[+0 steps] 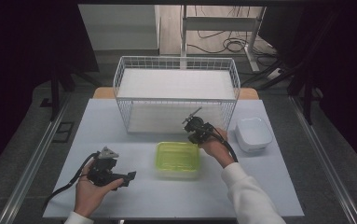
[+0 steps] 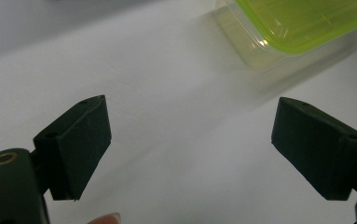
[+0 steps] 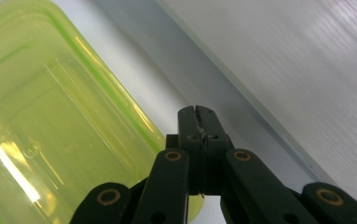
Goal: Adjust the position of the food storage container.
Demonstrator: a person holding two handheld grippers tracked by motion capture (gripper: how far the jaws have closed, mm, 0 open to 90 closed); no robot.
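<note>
Now the right gripper (image 3: 198, 112), jaws closed on nothing, hangs beside the green-lidded container (image 1: 177, 158); left gripper (image 2: 188, 140) gapes short of it. Closed jaws could shove the container.

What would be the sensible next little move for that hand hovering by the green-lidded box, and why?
Probably opening the right gripper first. Its jaws are pressed together with nothing between them, right beside the green-lidded box, so it cannot take hold of anything yet. The left gripper is open already, facing the box from the other side.
</note>
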